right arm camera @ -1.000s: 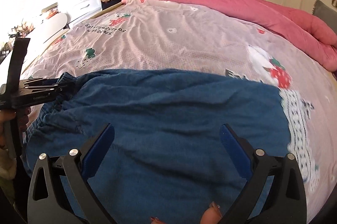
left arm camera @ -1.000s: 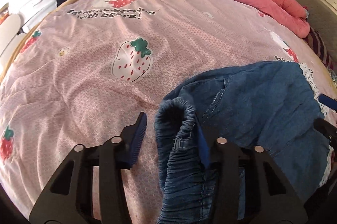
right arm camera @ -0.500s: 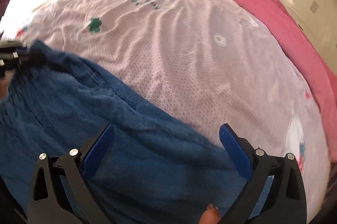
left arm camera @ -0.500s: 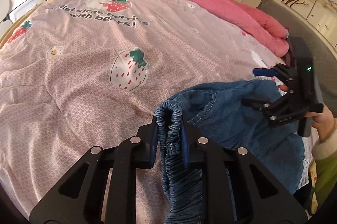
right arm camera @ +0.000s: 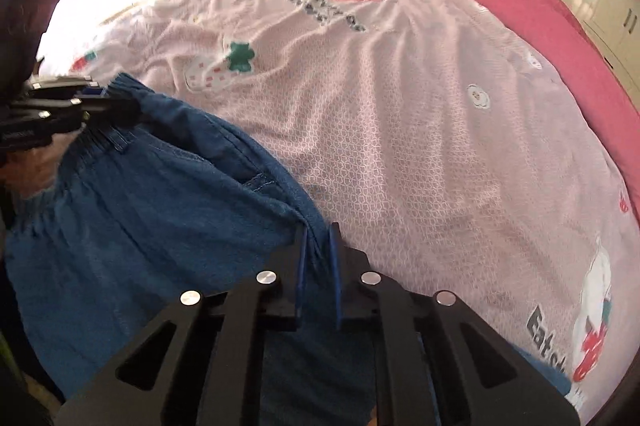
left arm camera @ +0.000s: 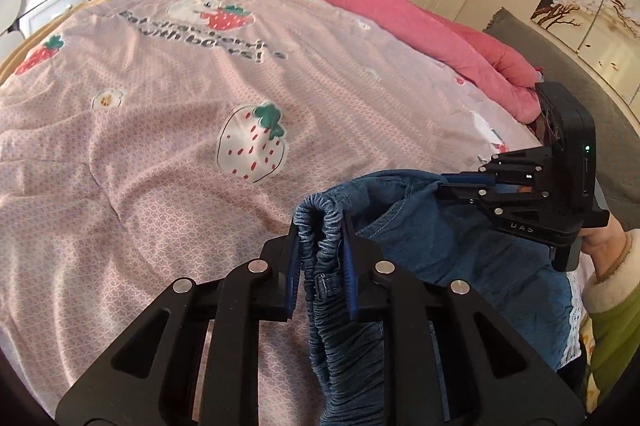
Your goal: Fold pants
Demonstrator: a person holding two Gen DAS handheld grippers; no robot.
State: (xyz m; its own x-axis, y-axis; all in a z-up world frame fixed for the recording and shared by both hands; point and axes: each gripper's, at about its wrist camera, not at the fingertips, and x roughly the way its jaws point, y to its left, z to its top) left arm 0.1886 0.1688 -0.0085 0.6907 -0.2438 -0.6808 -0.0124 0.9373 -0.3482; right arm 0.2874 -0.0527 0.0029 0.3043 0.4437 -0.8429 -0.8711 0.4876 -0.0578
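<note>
Hanging between both grippers over the near edge of the bed, the blue denim pants with a gathered elastic waistband (left arm camera: 440, 250) sag above the pale pink strawberry-print bedspread (left arm camera: 200, 130). The left gripper (left arm camera: 322, 226) pinches the bunched waistband. The right gripper (right arm camera: 318, 238), whose jaws have just been closing, now pinches a fold of the fabric's upper edge.

Bedspread (left arm camera: 168, 154) ahead of both claws lay bare and wrinkled, open for passage toward the far side. Pink quilt (left arm camera: 400, 14) bunched along the far edge formed a ridge; denim pants (right arm camera: 132, 210) covered the near corner.
</note>
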